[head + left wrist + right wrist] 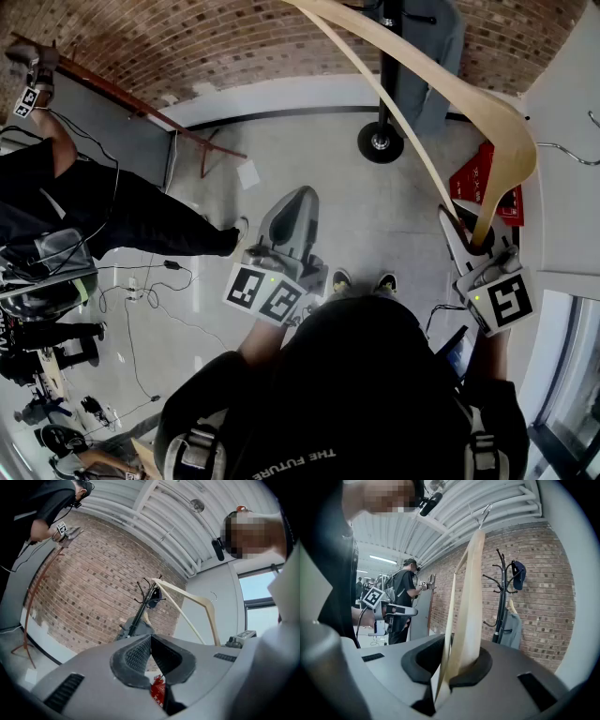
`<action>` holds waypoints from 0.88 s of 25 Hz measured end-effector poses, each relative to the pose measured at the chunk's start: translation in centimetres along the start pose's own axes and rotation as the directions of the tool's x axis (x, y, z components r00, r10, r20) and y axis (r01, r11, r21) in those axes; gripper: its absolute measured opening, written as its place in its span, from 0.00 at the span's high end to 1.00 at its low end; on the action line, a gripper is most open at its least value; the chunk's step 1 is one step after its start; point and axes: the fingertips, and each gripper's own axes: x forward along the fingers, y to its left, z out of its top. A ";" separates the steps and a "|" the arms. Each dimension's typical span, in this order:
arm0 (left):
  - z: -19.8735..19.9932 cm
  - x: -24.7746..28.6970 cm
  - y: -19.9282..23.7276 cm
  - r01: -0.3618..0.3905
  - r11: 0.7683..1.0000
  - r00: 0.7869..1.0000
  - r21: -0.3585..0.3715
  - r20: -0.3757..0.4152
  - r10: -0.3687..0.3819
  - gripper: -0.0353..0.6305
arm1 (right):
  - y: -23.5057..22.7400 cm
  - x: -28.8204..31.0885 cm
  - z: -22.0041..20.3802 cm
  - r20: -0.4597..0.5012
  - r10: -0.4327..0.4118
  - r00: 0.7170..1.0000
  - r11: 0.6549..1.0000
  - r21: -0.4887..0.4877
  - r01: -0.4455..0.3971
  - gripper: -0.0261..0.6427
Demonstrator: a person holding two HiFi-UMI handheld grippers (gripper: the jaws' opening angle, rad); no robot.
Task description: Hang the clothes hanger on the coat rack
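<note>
Right gripper [457, 667]: jaws narrow, clamped on lower end of wooden clothes hanger [471, 597]. Hanger rose straight out from jaws, wire hook [483, 513] at far tip. Coat rack [502, 597] stood beyond, right of hanger, well apart. Left gripper [151, 639]: jaws together, nothing between, held level, left of right gripper. In head view, hanger's far arm ran off top edge.

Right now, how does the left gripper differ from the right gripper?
The right gripper has its jaws shut on the wooden clothes hanger; the left gripper has its jaws together with nothing between them. In the head view, the right gripper sits beside the white wall, while the left gripper is over open floor. Both are grey, and each carries a marker cube.
</note>
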 end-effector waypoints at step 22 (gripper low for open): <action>2.7 -6.2 6.9 0.004 0.999 0.999 -0.047 0.037 -0.002 0.92 | 6.8 4.3 2.9 -0.030 -0.007 1.000 0.999 -0.042 0.006 0.89</action>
